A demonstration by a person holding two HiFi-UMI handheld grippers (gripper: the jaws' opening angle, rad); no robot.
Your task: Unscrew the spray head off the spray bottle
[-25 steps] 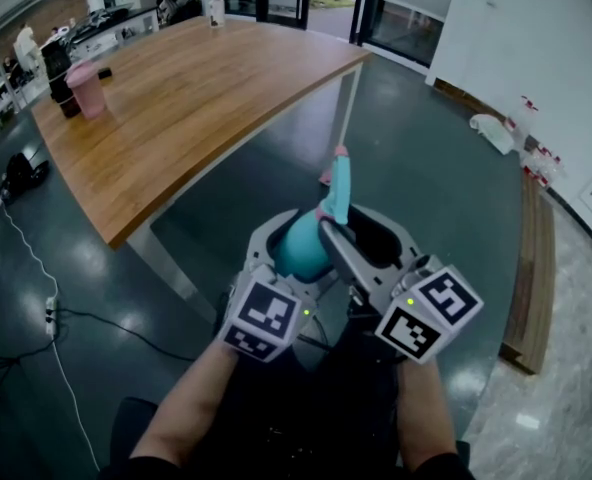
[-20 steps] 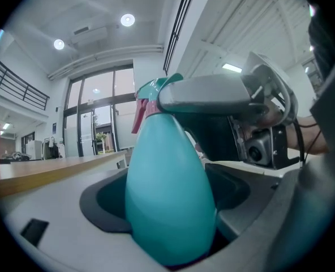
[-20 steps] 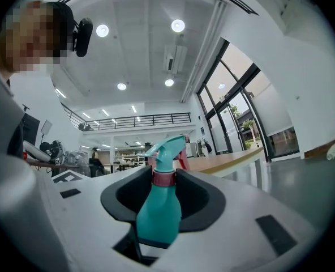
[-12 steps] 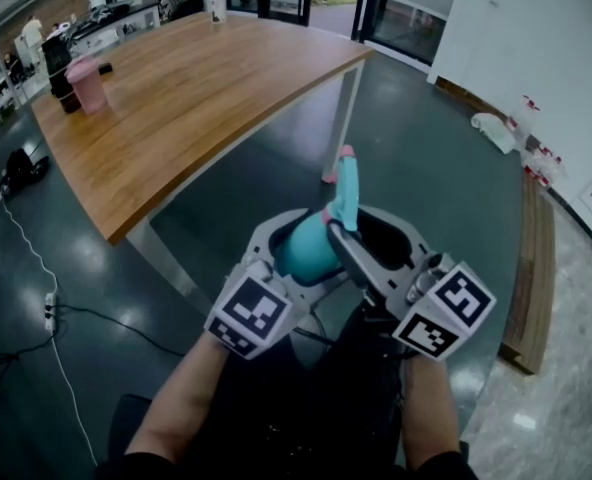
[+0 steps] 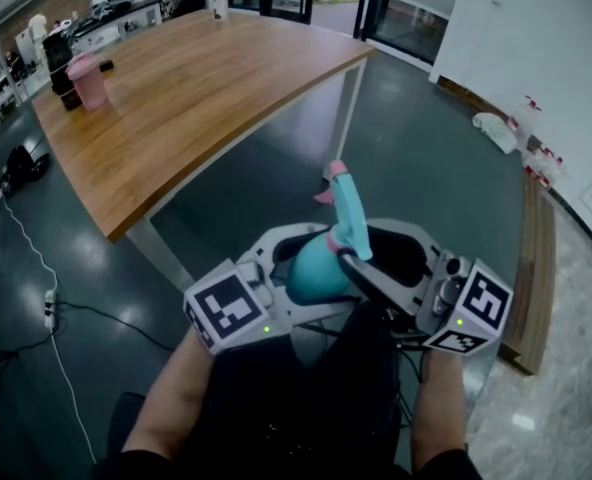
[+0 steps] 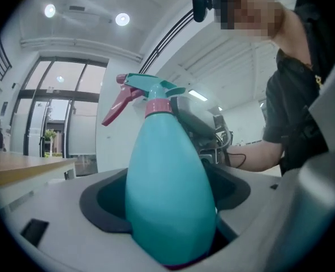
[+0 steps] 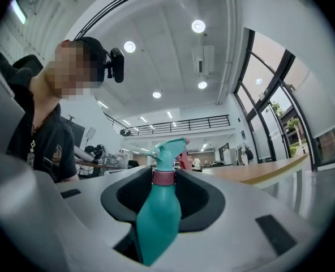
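A teal spray bottle (image 5: 314, 268) with a teal spray head (image 5: 348, 206) and a pink trigger is held in the air in front of the person, over the floor. My left gripper (image 5: 308, 264) is shut on the bottle's fat body (image 6: 167, 197), and the bottle's base is hidden between the jaws. My right gripper (image 5: 344, 254) comes in from the right. Its jaws close round the pink collar (image 7: 163, 177) just under the spray head (image 7: 168, 152). The bottle (image 7: 158, 222) leans slightly left in the right gripper view.
A long wooden table (image 5: 176, 98) stands ahead on the left, with a pink cup (image 5: 86, 80) and dark items at its far left end. Cables (image 5: 46, 308) lie on the dark floor. A wooden bench (image 5: 536, 268) runs along the right wall.
Both grippers and the bottle have dropped lower and nearer the person. The left cube has swung left and the right cube right. The spray head has tilted further over to the left.
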